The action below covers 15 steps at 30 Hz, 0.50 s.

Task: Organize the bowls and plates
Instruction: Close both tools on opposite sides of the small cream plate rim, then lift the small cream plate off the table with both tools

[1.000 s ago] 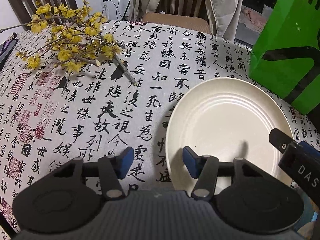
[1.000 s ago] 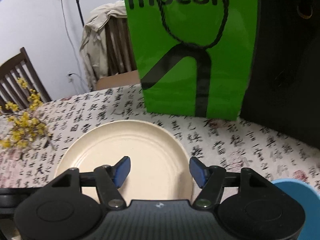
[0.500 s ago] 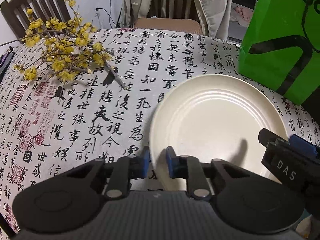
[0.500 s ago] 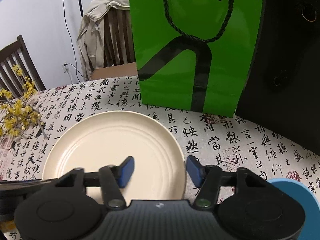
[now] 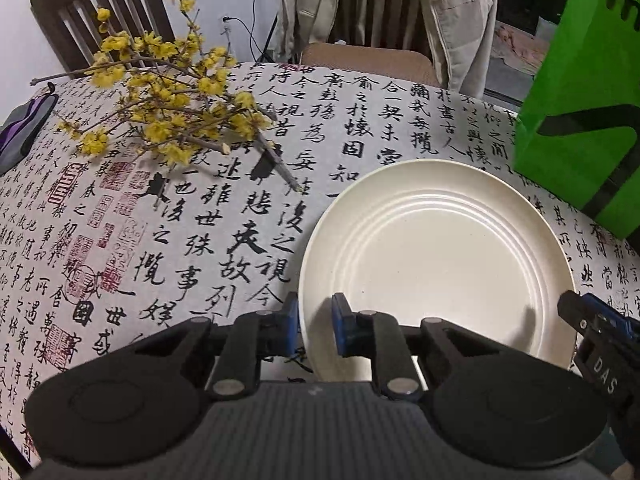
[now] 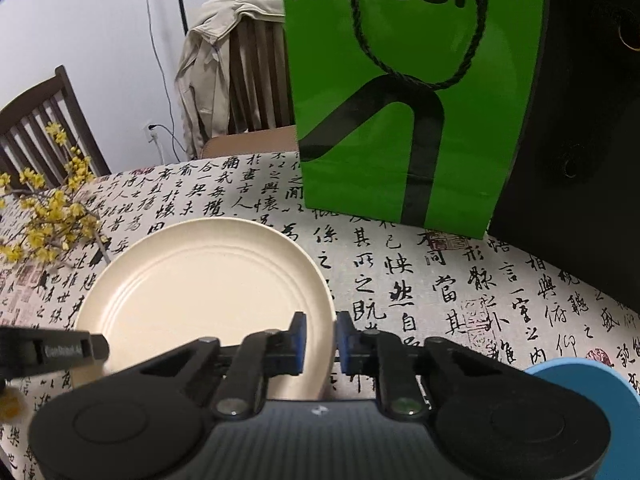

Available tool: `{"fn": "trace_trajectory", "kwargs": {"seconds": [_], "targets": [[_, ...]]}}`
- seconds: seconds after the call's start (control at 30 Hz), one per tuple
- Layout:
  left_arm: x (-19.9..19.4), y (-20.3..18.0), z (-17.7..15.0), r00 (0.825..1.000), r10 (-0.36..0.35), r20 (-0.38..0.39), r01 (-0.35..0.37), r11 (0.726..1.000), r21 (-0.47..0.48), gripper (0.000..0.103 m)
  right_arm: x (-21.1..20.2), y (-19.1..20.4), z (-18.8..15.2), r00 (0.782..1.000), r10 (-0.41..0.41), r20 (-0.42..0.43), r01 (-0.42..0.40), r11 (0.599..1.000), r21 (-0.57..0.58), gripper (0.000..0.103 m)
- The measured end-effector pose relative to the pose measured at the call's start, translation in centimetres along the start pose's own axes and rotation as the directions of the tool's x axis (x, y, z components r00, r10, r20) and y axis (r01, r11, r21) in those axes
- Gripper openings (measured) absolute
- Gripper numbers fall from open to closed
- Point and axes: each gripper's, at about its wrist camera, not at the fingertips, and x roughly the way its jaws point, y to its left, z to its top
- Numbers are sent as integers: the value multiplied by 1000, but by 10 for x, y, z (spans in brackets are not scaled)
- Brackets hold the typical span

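A cream plate [image 5: 440,260] with ringed grooves lies on the calligraphy tablecloth [image 5: 200,240]. My left gripper [image 5: 316,324] is shut on the plate's near left rim, one blue pad outside it and one inside. In the right wrist view the same plate [image 6: 200,288] sits left of centre. My right gripper [image 6: 322,340] is closing tight on the near right rim, which runs between its blue pads. Each gripper shows at the edge of the other's view: the right one [image 5: 600,340] and the left one [image 6: 60,352]. A blue dish [image 6: 580,392] peeks in at the lower right.
A green paper bag [image 6: 400,100] stands just behind the plate, with a black case [image 6: 580,140] to its right. A branch of yellow blossoms [image 5: 168,112] lies at the far left. Wooden chairs, one draped with a beige jacket [image 5: 380,20], line the far edge.
Both grippers went from open to closed on the plate's rim, the left one first and the right one after it. The plate itself has barely moved.
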Motion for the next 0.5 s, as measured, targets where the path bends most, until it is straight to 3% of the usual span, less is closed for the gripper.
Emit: {"fn": "trace_trajectory", "kwargs": {"seconds": [0.2, 0.37, 0.5], "targets": [[3, -1, -1, 1000, 4, -9, -4, 1000, -1, 18, -1, 3, 0, 1000, -8, -2, 8, 1000, -21, 12], [6, 2, -1, 1000, -15, -23, 15, 1000, -10, 19, 10, 2, -1, 998, -19, -64, 18, 1000, -8, 16], [7, 0, -1, 999, -15, -30, 15, 1000, -3, 19, 10, 0, -2, 998, 12, -64, -12, 1000, 5, 18]]}}
